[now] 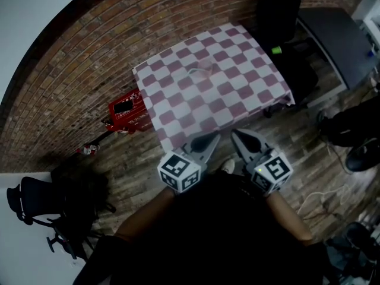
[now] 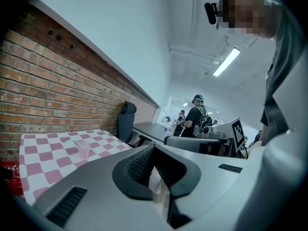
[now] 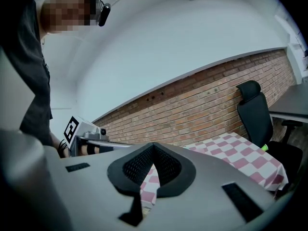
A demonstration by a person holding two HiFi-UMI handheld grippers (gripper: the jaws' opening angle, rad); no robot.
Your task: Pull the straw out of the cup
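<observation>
A clear plastic cup [image 1: 200, 71] stands on the pink-and-white checkered table [image 1: 237, 94], toward its far side. It shows faintly as a cup [image 2: 83, 148] in the left gripper view; the straw is too faint to make out. My left gripper [image 1: 212, 139] and right gripper [image 1: 236, 134] hang side by side in front of my body, at the table's near edge and well short of the cup. Both have their jaws shut with nothing between them, as the left gripper [image 2: 153, 148] and right gripper [image 3: 154, 146] views show.
A red crate [image 1: 126, 113] sits on the wooden floor left of the table. A black office chair [image 1: 279, 10] and a dark desk [image 1: 338, 37] stand to its right. A brick wall runs behind. People [image 2: 196, 119] stand far off in the room.
</observation>
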